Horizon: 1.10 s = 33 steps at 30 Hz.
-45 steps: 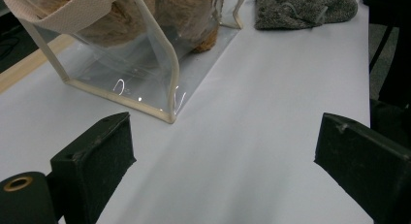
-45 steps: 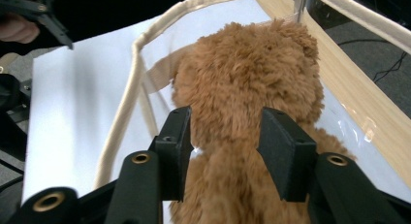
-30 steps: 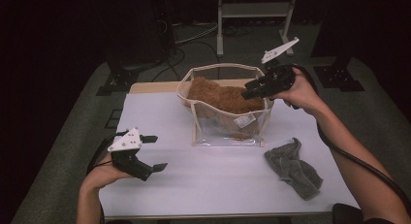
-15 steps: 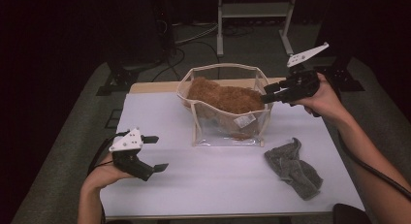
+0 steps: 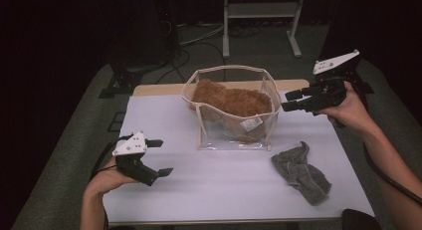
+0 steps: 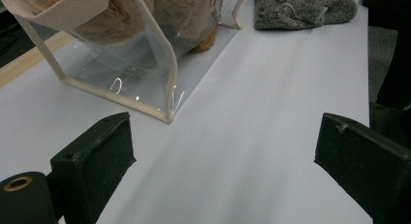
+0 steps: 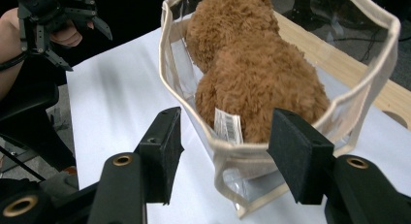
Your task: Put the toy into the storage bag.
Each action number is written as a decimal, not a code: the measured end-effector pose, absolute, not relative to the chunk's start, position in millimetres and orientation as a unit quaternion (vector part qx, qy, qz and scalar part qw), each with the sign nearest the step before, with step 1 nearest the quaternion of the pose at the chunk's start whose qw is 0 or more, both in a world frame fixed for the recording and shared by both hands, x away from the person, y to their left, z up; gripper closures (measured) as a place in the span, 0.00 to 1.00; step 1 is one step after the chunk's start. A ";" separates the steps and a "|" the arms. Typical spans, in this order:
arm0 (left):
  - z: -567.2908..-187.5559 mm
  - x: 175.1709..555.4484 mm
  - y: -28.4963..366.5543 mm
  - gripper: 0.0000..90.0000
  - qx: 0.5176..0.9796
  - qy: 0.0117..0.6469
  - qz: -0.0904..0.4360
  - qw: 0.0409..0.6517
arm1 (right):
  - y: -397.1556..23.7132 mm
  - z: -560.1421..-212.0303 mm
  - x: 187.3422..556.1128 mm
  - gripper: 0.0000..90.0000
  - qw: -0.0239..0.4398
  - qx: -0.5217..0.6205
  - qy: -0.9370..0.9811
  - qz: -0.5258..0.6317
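A clear bag (image 5: 234, 135) with cream trim stands at the back middle of the white table (image 5: 224, 195). A brown plush toy (image 5: 231, 100) with a white label lies inside it. My right gripper (image 5: 287, 101) hovers just right of the bag's rim, open, its pads off the trim. In the right gripper view the bag's near corner (image 7: 242, 158) and the plush toy (image 7: 261, 73) lie ahead of the right gripper (image 7: 225, 151). My left gripper (image 5: 164, 157) rests at the front left, open and holding nothing. From the left gripper (image 6: 228, 156) I see the bag (image 6: 121, 64).
A crumpled grey cloth (image 5: 301, 172) lies on the table to the front right of the bag; the grey cloth (image 6: 300, 8) is also far off in the left gripper view. A metal stand (image 5: 261, 11) and cables sit on the dark floor behind the table.
My right gripper has drawn back to the right, from over the bag's mouth to beside its right rim. The left gripper has stayed put.
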<state>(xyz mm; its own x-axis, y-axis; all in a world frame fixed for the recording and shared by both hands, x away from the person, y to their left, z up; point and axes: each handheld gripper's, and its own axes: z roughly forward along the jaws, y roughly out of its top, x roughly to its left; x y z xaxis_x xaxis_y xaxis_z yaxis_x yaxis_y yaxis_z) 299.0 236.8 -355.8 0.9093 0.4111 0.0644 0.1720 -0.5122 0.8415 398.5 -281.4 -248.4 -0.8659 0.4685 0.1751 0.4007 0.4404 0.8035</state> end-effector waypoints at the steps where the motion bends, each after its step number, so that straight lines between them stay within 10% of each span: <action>1: -355.8 299.0 236.8 0.07 0.860 0.170 0.129 0.464 | -281.4 -248.4 398.5 0.49 0.037 0.256 0.848 0.463; 33: -358.6 300.2 238.0 0.07 0.862 0.173 0.125 0.459 | -320.2 -304.1 374.2 0.46 0.003 0.306 0.829 0.468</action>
<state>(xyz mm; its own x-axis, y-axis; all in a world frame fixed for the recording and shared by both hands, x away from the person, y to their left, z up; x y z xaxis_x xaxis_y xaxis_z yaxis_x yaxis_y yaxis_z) 300.2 238.0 -358.6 0.9086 0.4137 0.0570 0.1834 -0.5179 0.8355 374.2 -320.2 -304.1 -0.8125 0.5102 0.2821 0.5048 0.3736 0.7782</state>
